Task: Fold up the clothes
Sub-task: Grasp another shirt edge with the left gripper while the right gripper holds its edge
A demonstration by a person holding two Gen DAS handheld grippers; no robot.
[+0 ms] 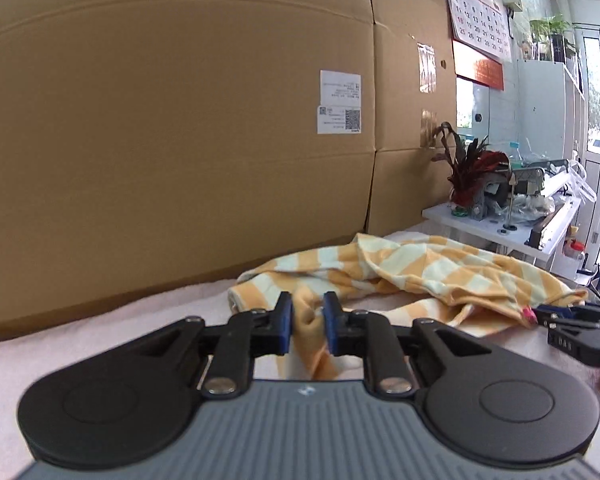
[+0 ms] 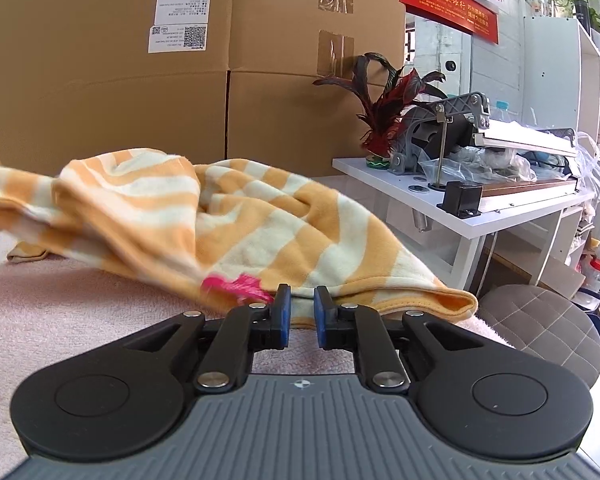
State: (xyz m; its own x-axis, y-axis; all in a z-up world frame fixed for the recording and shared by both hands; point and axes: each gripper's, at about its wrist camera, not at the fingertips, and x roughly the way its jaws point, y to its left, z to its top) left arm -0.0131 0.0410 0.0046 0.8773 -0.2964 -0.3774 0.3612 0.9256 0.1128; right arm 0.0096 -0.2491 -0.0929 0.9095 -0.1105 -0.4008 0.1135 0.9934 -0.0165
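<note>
Striped garment [image 2: 260,232] gripped by both grippers on pink cover [image 2: 60,320].
Left gripper [image 1: 307,322] and right gripper [image 2: 298,316] are clamped on cloth; cardboard boxes [image 1: 180,120] are stacked far behind, a white table [image 2: 480,216] at right.

A garment [image 2: 260,232] striped in orange and cream is shown, marked by a bright pink patch [image 2: 236,284]. The surface under it [image 2: 60,320] is covered in pale pink. Blue pads are seen on black fingers [image 2: 281,312], above a grey ribbed body. Brown cardboard boxes [image 1: 180,120], a white bench [image 2: 440,204] and a dark red plant [image 2: 384,108] are seen behind.
</note>
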